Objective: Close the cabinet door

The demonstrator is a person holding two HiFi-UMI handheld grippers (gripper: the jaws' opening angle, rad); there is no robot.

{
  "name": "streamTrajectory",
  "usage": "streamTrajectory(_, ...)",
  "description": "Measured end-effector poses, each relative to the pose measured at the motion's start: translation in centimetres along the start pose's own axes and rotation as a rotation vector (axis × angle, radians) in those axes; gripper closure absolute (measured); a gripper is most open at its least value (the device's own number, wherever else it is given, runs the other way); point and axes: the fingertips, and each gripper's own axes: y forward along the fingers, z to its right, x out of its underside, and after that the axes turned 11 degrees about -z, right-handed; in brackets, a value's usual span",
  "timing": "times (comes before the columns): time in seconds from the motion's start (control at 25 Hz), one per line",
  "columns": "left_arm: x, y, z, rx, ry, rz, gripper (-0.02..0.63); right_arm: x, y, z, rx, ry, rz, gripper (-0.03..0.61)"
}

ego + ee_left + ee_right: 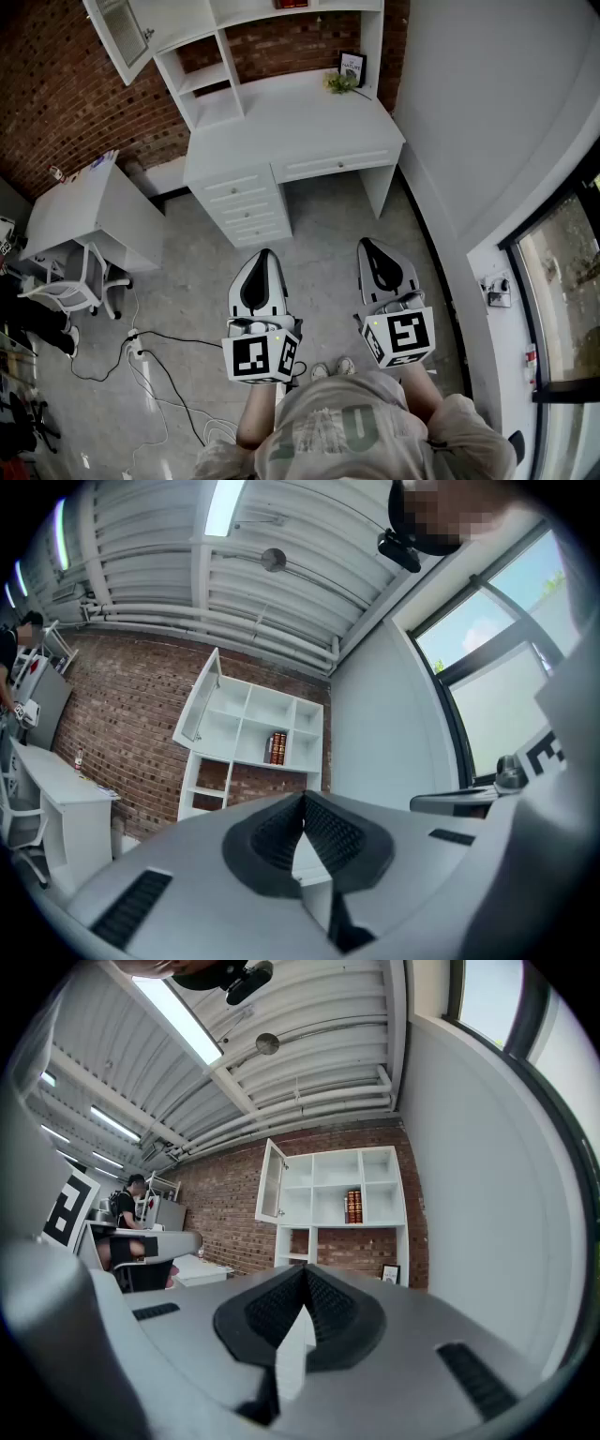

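White-painted and glazed, the cabinet door (272,1180) stands open at the top left compartment of the shelf unit (328,1194) above the desk (291,122), against the brick wall and well apart from both tools. Its long axis runs upright. It looks hinged on the unit's left edge, with its free edge swung out into the room and away from the shelves, so closing it means sweeping that edge rightward and back toward the wall. The left gripper (265,255) and the right gripper (367,246) hover side by side over the floor in front of the desk, each with its jaws pressed together at the tips and nothing between them. The risks, as I judge them, come from reach and contact. The door sits high and behind the desk's depth, so a stretch across the top could leave only a glancing touch. Closed tips pushing on a smooth panel may slide off the edge, or shove too hard, and the door could then slam or bounce back open. A push landing on the glass instead of the frame is another worry. Cables (159,356) trail on the floor to the person's left — a careless step that way could snag them.
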Motion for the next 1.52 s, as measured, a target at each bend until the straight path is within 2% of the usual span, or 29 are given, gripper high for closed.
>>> streamTrajectory(0.12, 0.0, 0.1, 0.1, -0.01, 0.021, -0.001, 0.6, -0.2, 0.1, 0.1, -0.005, 0.001, 0.006, 0.563)
streamTrajectory(0.36, 0.5, 0.0, 0.5, -0.016, 0.004, -0.01, 0.6, 0.7, 0.0, 0.4, -0.027, -0.015, -0.012, 0.563)
streamTrajectory(0.56, 0.9, 0.4, 0.6, -0.036, -0.005, -0.016, 0.6, 0.8, -0.1, 1.6, -0.043, 0.059, 0.015, 0.563)
streamTrajectory(0.96, 2.4, 3.0, 1.7, -0.05, 0.003, -0.024, 0.6, 4.2, 1.4, 5.3, -0.074, 0.095, -0.015, 0.563)
streamTrajectory(1.28, 3.1, 8.2, -1.7, -0.074, -0.01, -0.01, 0.6, 5.1, 6.9, 7.0, -0.092, 0.066, -0.02, 0.563)
streamTrajectory(1.52, 3.5, 18.1, -6.1, -0.019, -0.011, 0.01, 0.6, 4.6, 15.7, 8.9, -0.059, 0.043, 0.008, 0.563)
